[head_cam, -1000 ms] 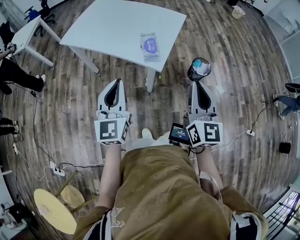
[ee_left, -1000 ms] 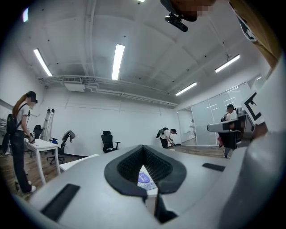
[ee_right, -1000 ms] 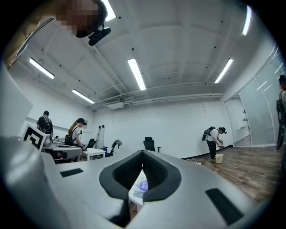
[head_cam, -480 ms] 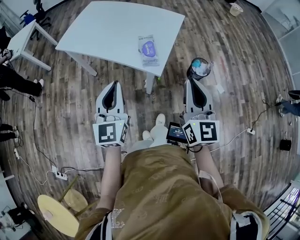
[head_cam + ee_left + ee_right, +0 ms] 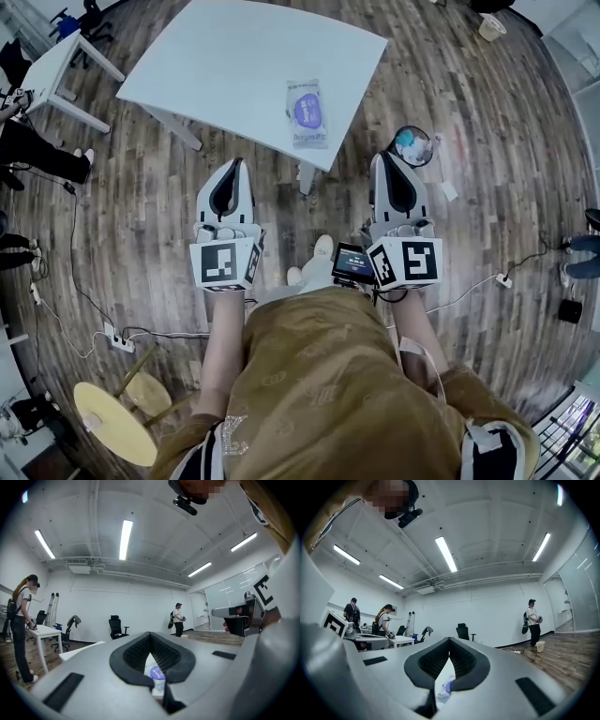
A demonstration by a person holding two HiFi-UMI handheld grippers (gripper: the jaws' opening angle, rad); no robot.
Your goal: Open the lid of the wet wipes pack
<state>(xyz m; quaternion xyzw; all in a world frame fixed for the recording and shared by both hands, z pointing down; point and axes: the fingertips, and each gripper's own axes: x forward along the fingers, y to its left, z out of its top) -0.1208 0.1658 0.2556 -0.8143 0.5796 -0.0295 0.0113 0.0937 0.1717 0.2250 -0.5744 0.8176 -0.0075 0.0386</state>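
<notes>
Head view shows the wipes pack (image 5: pixel 309 112) on the desk (image 5: pixel 225 56) at 12 o'clock, slightly nearer than a moment ago as we step in. The left gripper (image 5: pixel 233 163) and right gripper (image 5: pixel 387 158) hang well short, fingers (image 5: pixel 214 192) closed on nothing. The lid looks unopened.

The white rectangular worktop (image 5: pixel 234 66) fills the upper middle of the frame. The flat plastic wet wipes pack (image 5: pixel 307 112) lies on it, near its lower right edge. Below it, over the wooden plank floor (image 5: pixel 141 206), the left hand-held gripper (image 5: pixel 232 169) sits left of centre and the right hand-held gripper (image 5: pixel 388 161) right of centre, both apart from the pack. A round dark bin (image 5: pixel 412 145) stands on the floor just above the right one. A small white table (image 5: pixel 70 61) stands upper left, a round yellow stool (image 5: pixel 103 417) lower left.
</notes>
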